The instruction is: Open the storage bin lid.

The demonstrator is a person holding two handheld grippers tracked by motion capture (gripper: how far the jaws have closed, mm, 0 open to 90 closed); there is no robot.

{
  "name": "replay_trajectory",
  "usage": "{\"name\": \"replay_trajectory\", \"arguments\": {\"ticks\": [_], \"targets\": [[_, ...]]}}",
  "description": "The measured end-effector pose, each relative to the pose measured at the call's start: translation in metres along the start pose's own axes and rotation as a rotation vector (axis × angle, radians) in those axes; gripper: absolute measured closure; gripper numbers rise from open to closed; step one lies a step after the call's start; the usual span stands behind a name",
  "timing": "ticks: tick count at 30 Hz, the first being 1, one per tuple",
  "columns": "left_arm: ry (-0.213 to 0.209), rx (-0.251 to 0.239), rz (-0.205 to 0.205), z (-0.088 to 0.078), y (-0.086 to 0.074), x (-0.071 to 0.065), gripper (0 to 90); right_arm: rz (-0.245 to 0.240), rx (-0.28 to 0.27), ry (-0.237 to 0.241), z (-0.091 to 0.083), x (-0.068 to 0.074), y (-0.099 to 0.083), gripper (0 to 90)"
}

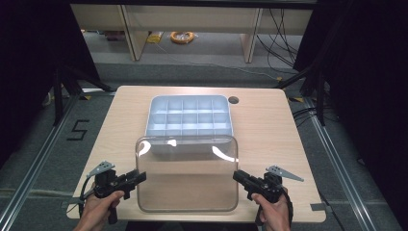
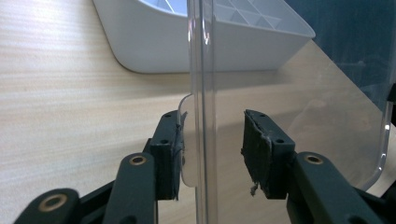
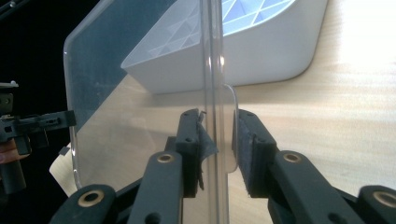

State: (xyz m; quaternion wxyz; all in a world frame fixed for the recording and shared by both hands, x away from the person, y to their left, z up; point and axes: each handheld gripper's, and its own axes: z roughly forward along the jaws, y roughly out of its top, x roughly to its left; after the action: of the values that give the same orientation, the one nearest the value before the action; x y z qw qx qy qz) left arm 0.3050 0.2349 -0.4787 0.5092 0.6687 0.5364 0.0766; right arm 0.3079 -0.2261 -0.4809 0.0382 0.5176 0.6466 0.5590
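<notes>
Clear lid [image 1: 187,175] held flat above table's [image 1: 269,125] near edge, just short of white compartment tray [image 1: 190,118]. Left gripper [image 1: 139,177] clamps lid's left tab, right gripper [image 1: 239,176] clamps right tab. Tray lies straight ahead, both hands equally near; lid's long axis already parallel to tray's.

We're seeing the clear lid [image 1: 187,174] spanning the near table [image 1: 269,125] between both grippers, blocking the middle. The white compartment tray [image 1: 190,118] is sitting just behind it. Bare wood is lying open left and right of both.
</notes>
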Motion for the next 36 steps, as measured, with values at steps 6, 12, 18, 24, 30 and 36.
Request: {"name": "replay_trajectory", "arguments": {"ticks": [6, 12, 18, 24, 30, 36], "targets": [[0.002, 0.009, -0.004, 0.002, -0.004, 0.001, 58.0, 0.035, 0.026, -0.001, 0.001, -0.002, -0.005, 72.4], [-0.013, 0.046, -0.007, 0.005, -0.006, 0.005, 57.6, 0.065, 0.046, -0.021, 0.004, -0.004, -0.009, 71.6], [-0.015, 0.071, 0.006, 0.009, -0.009, 0.008, 56.5, 0.085, 0.068, -0.022, 0.007, -0.008, -0.012, 70.2], [-0.010, 0.103, -0.005, 0.012, -0.012, 0.009, 55.5, 0.055, 0.086, -0.034, 0.010, -0.015, -0.016, 69.2], [-0.003, 0.135, 0.013, 0.015, -0.014, 0.010, 54.3, 0.065, 0.107, -0.048, 0.012, -0.017, -0.018, 68.4], [-0.003, 0.146, 0.016, 0.018, -0.015, 0.012, 53.7, 0.106, 0.132, -0.057, 0.014, -0.016, -0.020, 67.4]]}}
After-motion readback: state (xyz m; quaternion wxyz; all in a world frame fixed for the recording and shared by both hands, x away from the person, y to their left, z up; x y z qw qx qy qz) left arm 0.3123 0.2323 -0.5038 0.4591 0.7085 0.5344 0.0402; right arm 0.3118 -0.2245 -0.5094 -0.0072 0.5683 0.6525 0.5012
